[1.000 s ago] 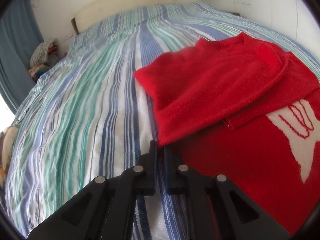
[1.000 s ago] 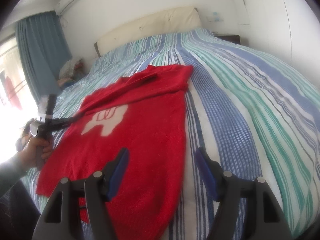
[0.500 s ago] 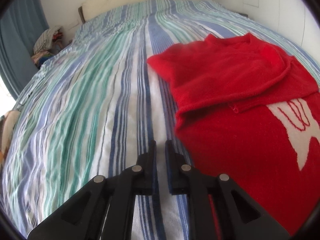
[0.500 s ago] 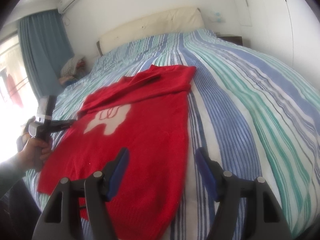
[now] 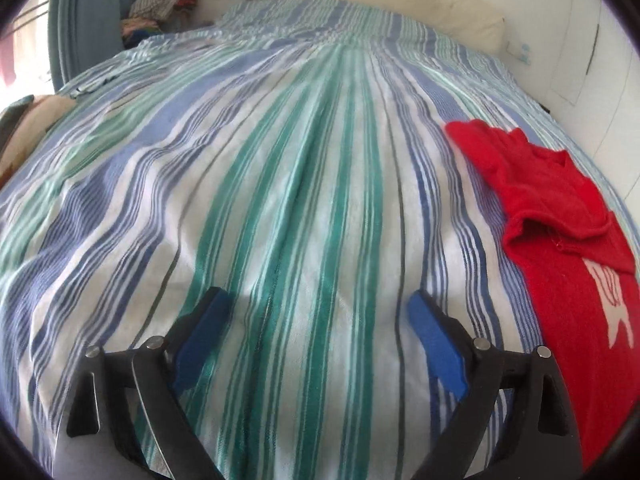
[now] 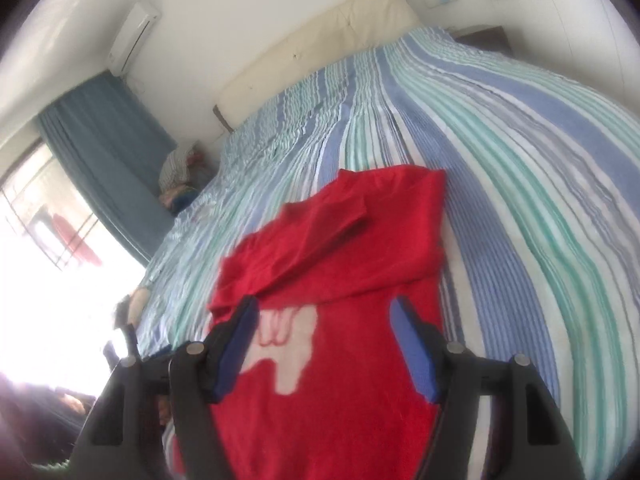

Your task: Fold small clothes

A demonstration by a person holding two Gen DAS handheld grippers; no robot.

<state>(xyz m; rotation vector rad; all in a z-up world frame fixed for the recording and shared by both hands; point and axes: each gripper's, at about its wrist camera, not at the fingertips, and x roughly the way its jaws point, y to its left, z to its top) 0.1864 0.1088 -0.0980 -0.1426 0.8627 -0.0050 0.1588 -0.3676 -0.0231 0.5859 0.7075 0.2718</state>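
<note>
Daylight, bright overall. Window (image 6: 44,264) at left was blown out to white in the right wrist view. That view was motion-blurred, the red sweater (image 6: 340,280) soft-edged. Left wrist view sharper. Both showed strong fisheye bending and dark vignetted corners.

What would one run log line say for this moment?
left claw: open, empty | right claw: open, empty | red knitted sweater: sleeves folded in, on striped bedsheet

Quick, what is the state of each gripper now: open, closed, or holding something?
Left gripper: open, holding nothing, over the bed.
Right gripper: open, holding nothing, over the red sweater.
</note>
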